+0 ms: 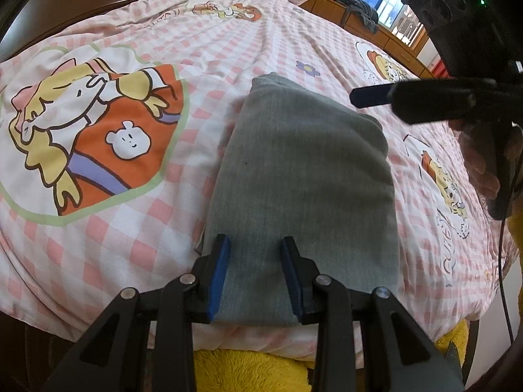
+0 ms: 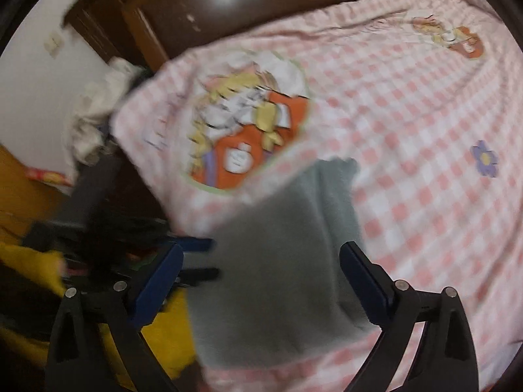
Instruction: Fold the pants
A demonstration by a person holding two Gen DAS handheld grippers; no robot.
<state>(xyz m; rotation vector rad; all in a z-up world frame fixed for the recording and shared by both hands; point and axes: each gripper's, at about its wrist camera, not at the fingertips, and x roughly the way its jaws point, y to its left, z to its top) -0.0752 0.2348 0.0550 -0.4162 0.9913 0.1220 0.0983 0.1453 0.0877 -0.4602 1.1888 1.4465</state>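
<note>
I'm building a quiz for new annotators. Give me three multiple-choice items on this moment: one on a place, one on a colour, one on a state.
1. Where do the folded pants lie?
A. on the checked bedspread
B. on a chair
C. on the floor

2. What colour are the pants?
A. red
B. grey
C. white

3. How do the right hand-held gripper jaws stand?
A. shut
B. wide open
C. out of view

Answers:
1 A, pink checks surround the pants.
2 B, grey fabric in both views.
3 B, blue pads far apart.
</note>
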